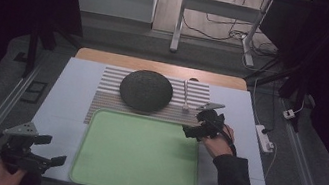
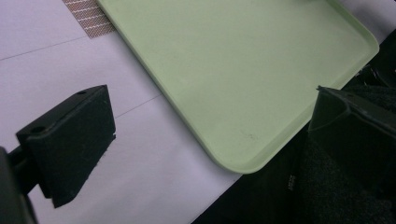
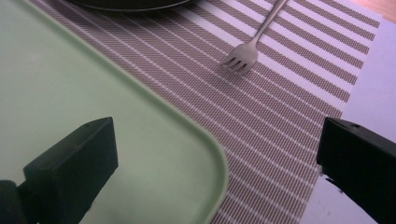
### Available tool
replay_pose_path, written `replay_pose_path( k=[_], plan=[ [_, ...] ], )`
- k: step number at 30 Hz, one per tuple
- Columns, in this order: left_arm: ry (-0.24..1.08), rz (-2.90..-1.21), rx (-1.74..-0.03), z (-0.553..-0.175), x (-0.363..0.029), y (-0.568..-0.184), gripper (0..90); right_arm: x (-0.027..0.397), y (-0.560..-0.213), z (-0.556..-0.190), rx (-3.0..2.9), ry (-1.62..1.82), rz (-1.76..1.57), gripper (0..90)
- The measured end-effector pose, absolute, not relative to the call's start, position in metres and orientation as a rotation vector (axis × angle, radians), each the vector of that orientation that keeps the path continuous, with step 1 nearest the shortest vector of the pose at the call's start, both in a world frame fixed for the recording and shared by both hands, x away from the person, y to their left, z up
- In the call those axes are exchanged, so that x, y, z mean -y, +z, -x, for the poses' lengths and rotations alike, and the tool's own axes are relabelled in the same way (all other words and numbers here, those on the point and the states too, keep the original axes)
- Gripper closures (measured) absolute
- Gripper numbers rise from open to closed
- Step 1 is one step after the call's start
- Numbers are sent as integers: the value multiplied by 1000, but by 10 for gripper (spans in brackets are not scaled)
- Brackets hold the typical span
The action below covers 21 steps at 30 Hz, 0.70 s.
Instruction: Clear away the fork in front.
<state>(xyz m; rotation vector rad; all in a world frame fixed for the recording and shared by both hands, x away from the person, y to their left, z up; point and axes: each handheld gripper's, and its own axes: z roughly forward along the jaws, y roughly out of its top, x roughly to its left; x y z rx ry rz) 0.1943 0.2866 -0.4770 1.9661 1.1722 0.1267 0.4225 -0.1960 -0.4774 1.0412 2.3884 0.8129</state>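
The fork (image 3: pixel 243 58), a slim matte metal piece, is lying flat on the striped placemat (image 3: pixel 280 121), its tines pointing toward the near edge; in the high view the fork (image 1: pixel 185 96) is sitting at about one o'clock from the tray's centre, just right of the plate. The right tool (image 1: pixel 195 129) is hovering over the tray's far right corner, released, its two blocky black jaws standing wide apart with nothing between them, the fork lying just beyond them at twelve o'clock in the right gripper view.

The placemat is showing a woven texture of fine brown and white bands. The tray (image 1: pixel 138 154) is a pale green, smooth, rounded-corner rectangle with a low raised rim, and it is overlapping the placemat's near edge. The plate (image 1: pixel 146 89), round, dark and speckled, is resting on the placemat at twelve o'clock from the tray.

The left tool (image 1: pixel 49 149) is hanging at the bench's near left corner, at about eight o'clock from the tray, also released, its jaws spread wide above the white bench (image 2: pixel 140 186) cover beside the tray's rounded corner (image 2: pixel 243 165).
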Motion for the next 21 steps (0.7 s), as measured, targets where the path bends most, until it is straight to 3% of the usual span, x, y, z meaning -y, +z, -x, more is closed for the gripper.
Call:
replay_pose_path(
  k=[16, 21],
  plan=[
    [124, -1969, -1167, -194, -286, -477, 9, 171, -496, -474, -2383, 583, -923, 0],
    [123, -1972, -1167, -195, -286, -477, 9, 164, -501, -482, -2387, 541, -854, 141]
  ],
)
